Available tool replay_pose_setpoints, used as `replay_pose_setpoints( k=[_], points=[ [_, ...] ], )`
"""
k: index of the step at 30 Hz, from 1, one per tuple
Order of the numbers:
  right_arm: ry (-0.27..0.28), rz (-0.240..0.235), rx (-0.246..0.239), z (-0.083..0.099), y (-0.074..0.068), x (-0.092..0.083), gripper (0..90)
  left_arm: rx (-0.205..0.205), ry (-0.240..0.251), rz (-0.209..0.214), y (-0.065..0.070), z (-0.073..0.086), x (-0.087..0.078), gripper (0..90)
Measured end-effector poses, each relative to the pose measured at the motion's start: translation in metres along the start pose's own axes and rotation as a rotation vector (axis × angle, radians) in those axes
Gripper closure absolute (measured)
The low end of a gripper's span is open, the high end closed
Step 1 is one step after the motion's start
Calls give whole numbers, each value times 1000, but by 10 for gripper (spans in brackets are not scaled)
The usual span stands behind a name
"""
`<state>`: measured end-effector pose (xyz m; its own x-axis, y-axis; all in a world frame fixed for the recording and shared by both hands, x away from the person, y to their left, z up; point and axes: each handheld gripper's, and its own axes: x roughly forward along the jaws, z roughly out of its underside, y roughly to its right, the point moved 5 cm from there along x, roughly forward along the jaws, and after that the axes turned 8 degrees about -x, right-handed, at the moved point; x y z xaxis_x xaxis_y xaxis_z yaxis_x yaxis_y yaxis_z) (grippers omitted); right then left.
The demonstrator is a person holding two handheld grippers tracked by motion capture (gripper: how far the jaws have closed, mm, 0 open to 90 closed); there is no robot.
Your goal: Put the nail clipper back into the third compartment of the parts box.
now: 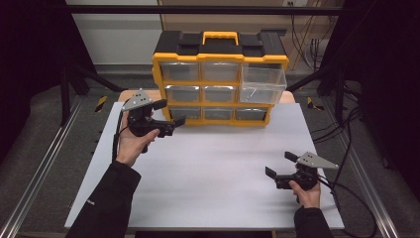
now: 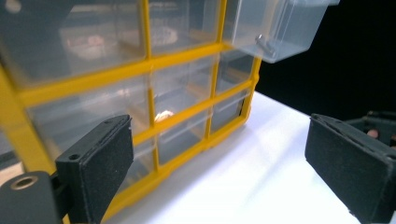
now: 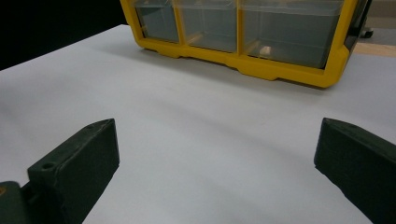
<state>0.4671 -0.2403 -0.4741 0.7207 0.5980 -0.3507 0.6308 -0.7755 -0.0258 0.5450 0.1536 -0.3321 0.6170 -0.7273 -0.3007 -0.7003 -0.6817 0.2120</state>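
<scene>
The left tongs [image 1: 168, 113] stand spread with nothing between the pads, held just beside the lower left corner of the organizer [image 1: 220, 79] — a yellow-framed cabinet of clear drawers. The right tongs [image 1: 281, 165] are likewise spread and empty, low over the bare white counter [image 1: 218, 163], well apart from the cabinet. The organizer stands upright at the far edge of the counter; its pulled-out drawer [image 1: 263, 84] — upper right — projects forward.
</scene>
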Motion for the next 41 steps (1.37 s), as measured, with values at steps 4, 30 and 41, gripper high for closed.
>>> replay_pose_setpoints(
  k=[4, 30, 41],
  points=[
    [0, 0, 1, 0, 0, 0, 7, -6, 6, 0, -6, 17, -11, 76],
    [-11, 3, 3, 3, -1, 0, 7, -87, 26, -98, -49, 129, -69, 66],
    [-20, -3, -2, 4, -2, 1, 7, -99, 18, -142, -60, 148, -80, 54]
  ],
)
